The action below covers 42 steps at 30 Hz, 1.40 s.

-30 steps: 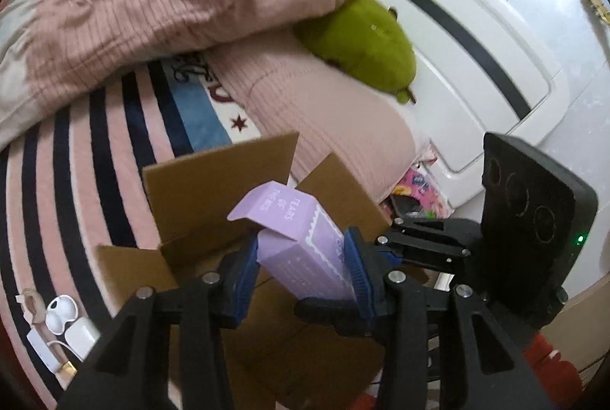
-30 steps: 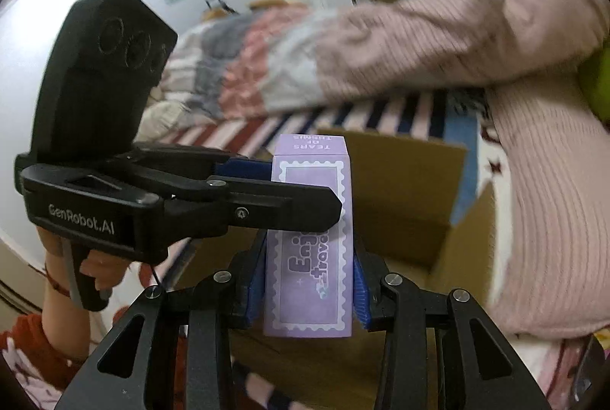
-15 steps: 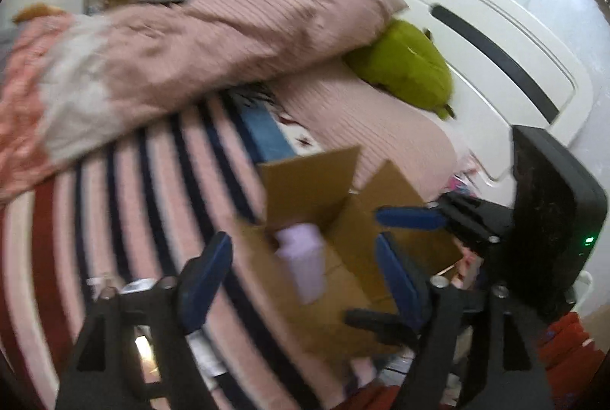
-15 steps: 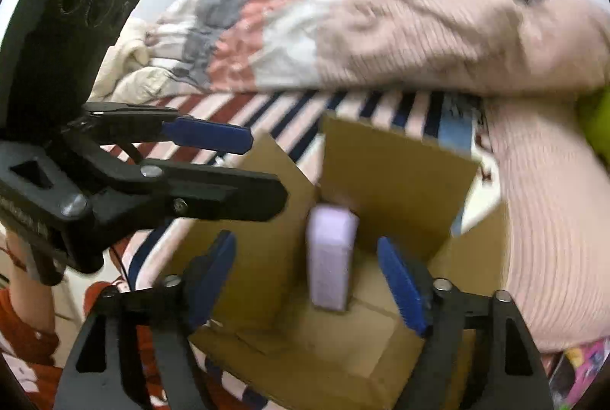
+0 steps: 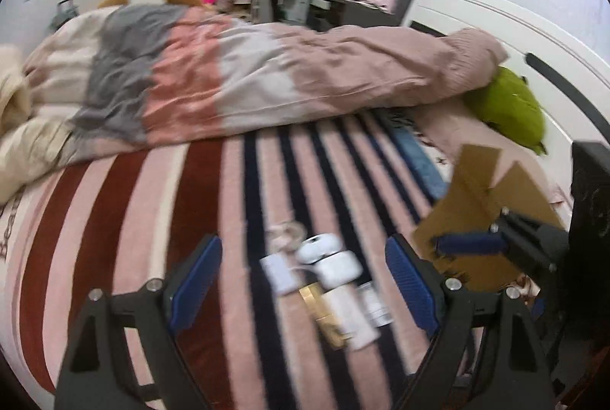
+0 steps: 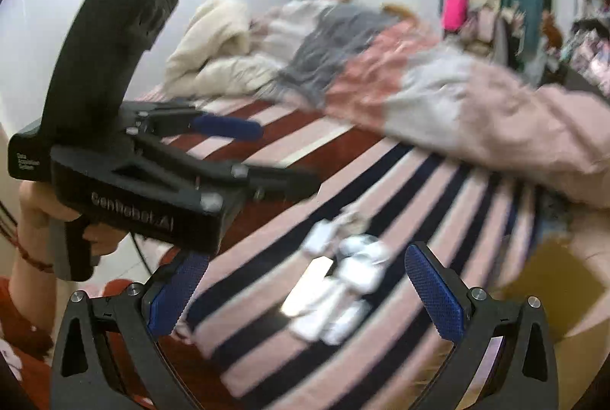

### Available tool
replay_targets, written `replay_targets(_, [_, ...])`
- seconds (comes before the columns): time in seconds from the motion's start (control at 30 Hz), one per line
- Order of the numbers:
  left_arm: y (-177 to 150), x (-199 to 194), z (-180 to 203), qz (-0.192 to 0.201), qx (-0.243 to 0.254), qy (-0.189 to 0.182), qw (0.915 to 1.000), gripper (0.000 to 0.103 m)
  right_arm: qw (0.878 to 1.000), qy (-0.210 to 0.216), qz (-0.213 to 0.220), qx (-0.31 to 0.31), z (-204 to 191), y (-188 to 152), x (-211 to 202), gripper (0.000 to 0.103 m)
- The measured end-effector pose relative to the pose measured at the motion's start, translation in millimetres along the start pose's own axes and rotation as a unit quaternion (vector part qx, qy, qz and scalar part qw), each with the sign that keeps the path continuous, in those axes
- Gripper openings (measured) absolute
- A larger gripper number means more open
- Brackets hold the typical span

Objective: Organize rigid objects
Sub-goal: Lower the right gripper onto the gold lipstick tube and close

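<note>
On striped fleece blanket (image 5: 213, 219), rounded white cases (image 5: 331, 257)

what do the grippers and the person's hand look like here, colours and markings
Both grippers, left gripper and right gripper, are matte black frames with silver screws and textured blue pads. The left gripper's body carries white "GenRobot.AI" lettering. The bare left hand wears a red wrist cord.
</note>
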<state>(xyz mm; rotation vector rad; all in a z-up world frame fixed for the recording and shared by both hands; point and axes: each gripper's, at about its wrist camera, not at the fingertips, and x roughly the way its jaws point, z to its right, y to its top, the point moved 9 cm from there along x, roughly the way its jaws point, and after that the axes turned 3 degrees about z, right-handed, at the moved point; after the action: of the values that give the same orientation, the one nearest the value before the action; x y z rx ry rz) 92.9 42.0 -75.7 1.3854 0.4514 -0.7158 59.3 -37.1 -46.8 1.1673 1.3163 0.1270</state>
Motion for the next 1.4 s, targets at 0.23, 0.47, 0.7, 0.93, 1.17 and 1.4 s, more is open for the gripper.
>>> replay_targets(0.23, [-56.3,19.8,-47.3,-0.041,-0.037,0.025,0.9982,0.085,0.995,0.024,-0.083,0.054,-13.8,-60.2,80.9,0.068])
replay_targets(0.47, [-76.7,23.7,-69.2,-0.049,-0.065,0.032,0.9962,0.085,0.989,-0.014,-0.125,0.079,0.5,-90.5,121.9,0.052])
replay_targets(0.7, [-79.6,21.2,-77.4,-0.047,-0.078,0.035,0.9953,0.085,0.989,-0.03,-0.129,0.069,4.2,-80.3,140.4,0.043])
replay_targets(0.93, [-78.0,13.7,-74.7,-0.041,-0.075,0.037,0.9956,0.085,0.984,-0.08,-0.153,0.053,15.3,-83.5,150.6,0.037])
replay_targets(1.17, [-79.3,7.7,-73.7,-0.039,-0.075,0.036,0.9957,0.085,0.986,-0.055,-0.148,0.054,5.2,-86.7,154.2,0.023])
replay_targets(1.4, [-81.6,5.4,-73.0,-0.041,-0.07,0.041,0.9958,0.085,0.988,-0.022,-0.139,0.069,-9.6,-92.1,148.4,0.023])
